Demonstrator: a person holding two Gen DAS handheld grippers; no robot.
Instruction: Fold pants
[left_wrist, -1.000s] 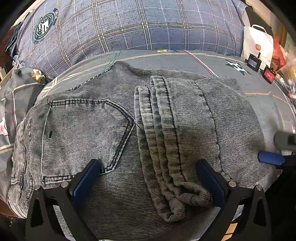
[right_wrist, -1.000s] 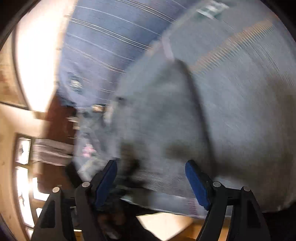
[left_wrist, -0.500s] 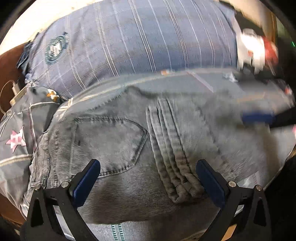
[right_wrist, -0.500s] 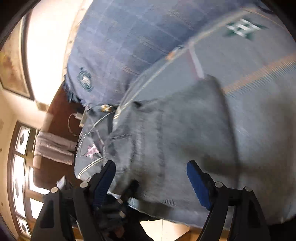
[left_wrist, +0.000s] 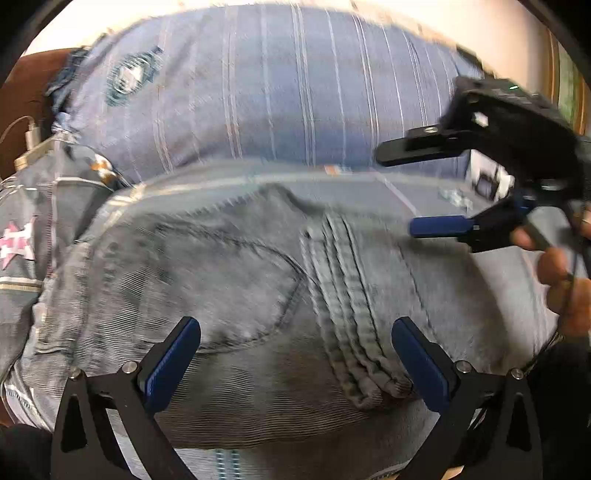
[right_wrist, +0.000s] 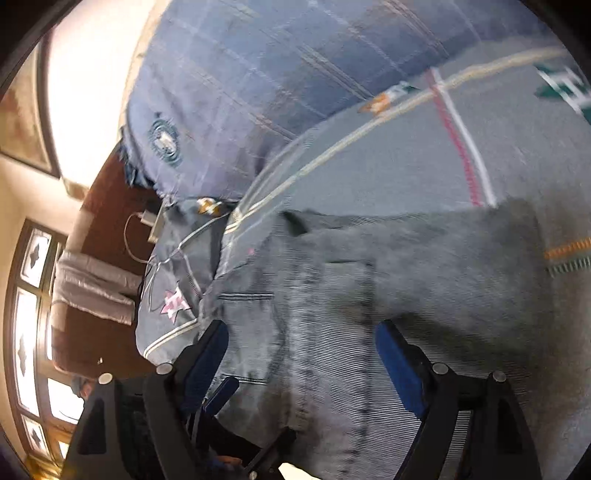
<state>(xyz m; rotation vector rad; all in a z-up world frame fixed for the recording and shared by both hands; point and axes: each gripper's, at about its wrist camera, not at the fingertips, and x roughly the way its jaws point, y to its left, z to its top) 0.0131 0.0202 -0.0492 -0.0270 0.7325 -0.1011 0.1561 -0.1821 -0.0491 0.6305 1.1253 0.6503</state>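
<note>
Hovering over the bed, both grippers empty. Landmark: the folded pants (left_wrist: 258, 295), grey denim, lying on the grey bedsheet (right_wrist: 406, 158) in front of the blue plaid pillow (left_wrist: 277, 92).

Left of the pants: a dark bag with a pink star (left_wrist: 16, 243), touching or just beside their left edge; cannot tell which through the blur.

Over the pants' near edge: left gripper (left_wrist: 295, 363), jaws spread wide, nothing between them. Back pocket (left_wrist: 229, 280) faces up under its left pad; the stacked leg hems (left_wrist: 347, 306) run toward its right pad.

Right of the pants: right gripper (left_wrist: 436, 192), seen from the left wrist view, held above the cloth by a hand (left_wrist: 565, 288). Its own view shows jaws spread, pads clear of the denim.

Judgement: the fold looks essentially complete, grippers off.

Risks:
- Hem stack lies loose on top; a low pad passing over it could drag the layers and open the fold.
- Near edge lies at the mattress edge; a nudge may slide the bundle off.
- Both views are motion-blurred, so clearance is uncertain.
</note>
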